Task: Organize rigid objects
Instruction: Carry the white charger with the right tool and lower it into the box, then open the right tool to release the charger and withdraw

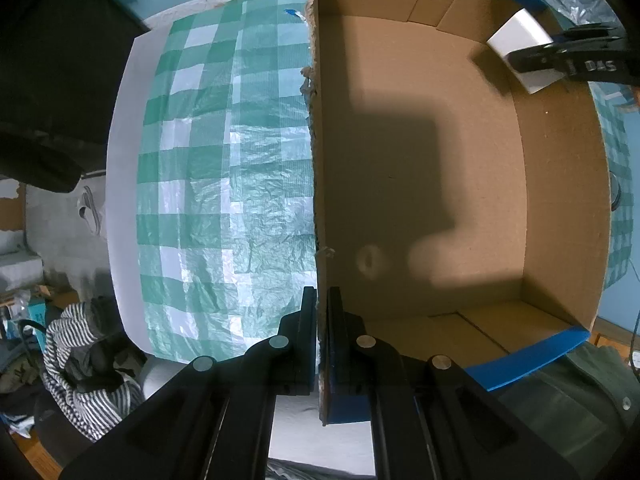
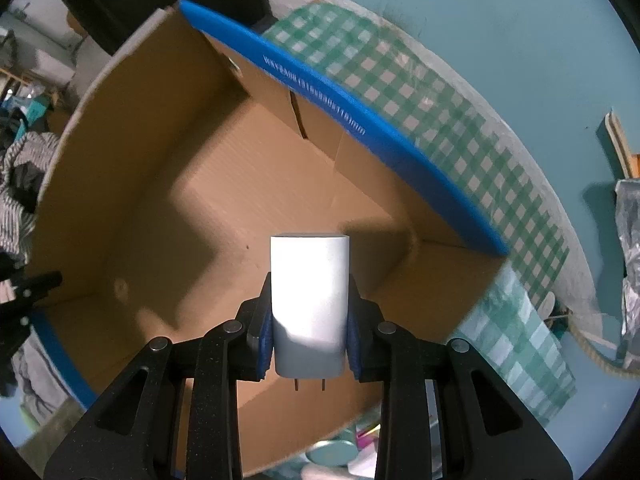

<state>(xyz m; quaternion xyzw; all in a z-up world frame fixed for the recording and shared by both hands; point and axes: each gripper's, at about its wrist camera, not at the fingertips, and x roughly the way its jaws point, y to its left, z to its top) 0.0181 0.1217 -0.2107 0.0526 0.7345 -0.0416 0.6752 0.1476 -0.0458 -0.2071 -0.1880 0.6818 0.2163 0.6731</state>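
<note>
White charger (image 2: 308, 300) sits clamped between the right gripper (image 2: 308, 332) jaws, above the cardboard box (image 2: 168, 216), whose wall the left gripper (image 1: 319, 320) jaws pinch to steady it.

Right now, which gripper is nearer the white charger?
Right. The right gripper is clamped on the white charger over the cardboard box; the left gripper pinches the box's opposite wall.

White charger (image 2: 308, 300), brown box (image 1: 420, 140) (blue-edged), green-and-white checked tablecloth (image 1: 224, 160).
</note>
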